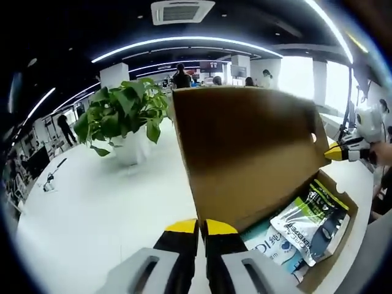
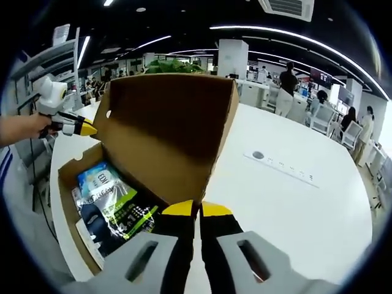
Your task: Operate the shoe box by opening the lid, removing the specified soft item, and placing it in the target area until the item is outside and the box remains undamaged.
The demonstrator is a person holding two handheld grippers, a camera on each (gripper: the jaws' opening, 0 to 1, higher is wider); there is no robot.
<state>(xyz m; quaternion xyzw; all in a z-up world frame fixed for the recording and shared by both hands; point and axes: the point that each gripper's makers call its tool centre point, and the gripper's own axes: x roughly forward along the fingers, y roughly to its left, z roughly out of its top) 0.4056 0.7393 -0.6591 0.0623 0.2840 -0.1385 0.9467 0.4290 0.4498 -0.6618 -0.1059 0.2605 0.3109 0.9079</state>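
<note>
A brown cardboard shoe box [image 1: 334, 257] lies on a white table, its lid [image 1: 245, 153] swung up and standing upright. Inside lie soft packets: a green-and-black pouch [image 1: 315, 214] and a white-and-blue pouch [image 1: 272, 245]. My left gripper [image 1: 201, 228] is shut, its yellow tips at the near lower corner of the lid. At the lid's far side edge the right gripper [image 1: 335, 153] touches the cardboard. In the right gripper view the lid [image 2: 171, 128] also stands up, the pouches [image 2: 116, 211] lie below it, and my right gripper [image 2: 199, 209] is shut at the lid's corner. The left gripper [image 2: 82, 128] meets the opposite edge.
A potted green plant [image 1: 122, 116] in a white pot stands on the table [image 1: 104, 202] left of the box. A socket strip [image 2: 282, 165] is set in the tabletop to the right. A hand [image 2: 18, 128] holds the left gripper. People and desks fill the background.
</note>
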